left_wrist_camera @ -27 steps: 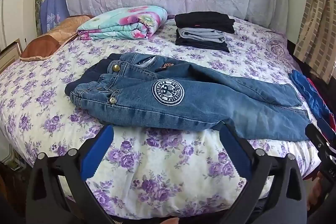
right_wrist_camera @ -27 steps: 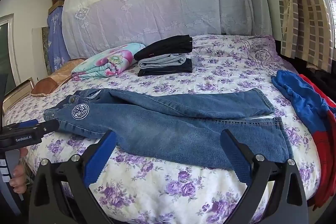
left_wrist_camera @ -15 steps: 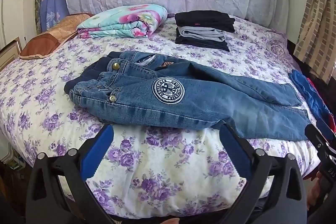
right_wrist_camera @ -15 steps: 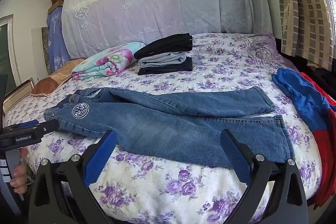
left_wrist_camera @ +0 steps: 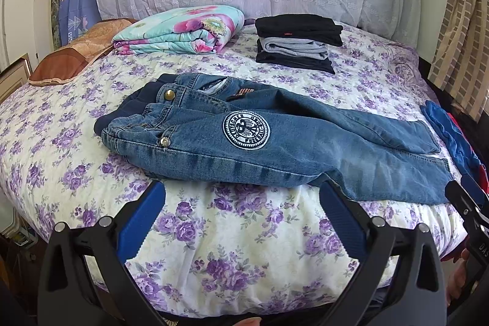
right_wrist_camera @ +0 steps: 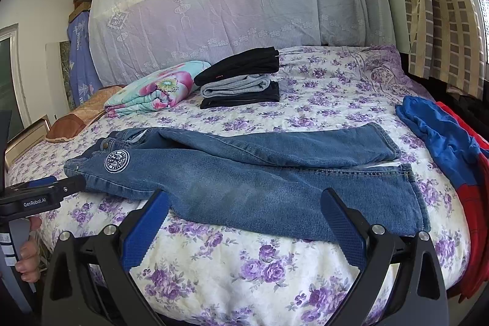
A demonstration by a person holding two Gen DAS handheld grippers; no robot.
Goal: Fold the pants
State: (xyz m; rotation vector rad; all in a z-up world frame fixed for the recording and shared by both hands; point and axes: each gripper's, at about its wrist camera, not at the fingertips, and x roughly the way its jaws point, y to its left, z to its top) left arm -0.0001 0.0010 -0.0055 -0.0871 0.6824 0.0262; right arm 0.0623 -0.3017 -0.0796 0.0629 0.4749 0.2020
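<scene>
Blue jeans [left_wrist_camera: 275,142] with a round white patch lie across the floral bed, folded lengthwise, waist to the left and leg hems to the right; they also show in the right wrist view [right_wrist_camera: 259,176]. My left gripper [left_wrist_camera: 241,197] is open and empty, just short of the near edge of the jeans below the patch. My right gripper [right_wrist_camera: 244,206] is open and empty, at the near edge of the lower leg. The left gripper also shows at the left edge of the right wrist view [right_wrist_camera: 61,188].
A stack of folded dark and grey clothes [left_wrist_camera: 296,42] and a folded floral blanket [left_wrist_camera: 180,32] sit at the back of the bed. A brown pillow [left_wrist_camera: 73,57] lies back left. Blue and red clothes [right_wrist_camera: 452,152] lie at the right edge. Curtains [right_wrist_camera: 437,5] hang at the right.
Both grippers have edged slightly closer to the jeans. The jeans have not moved and both grippers stay open.
</scene>
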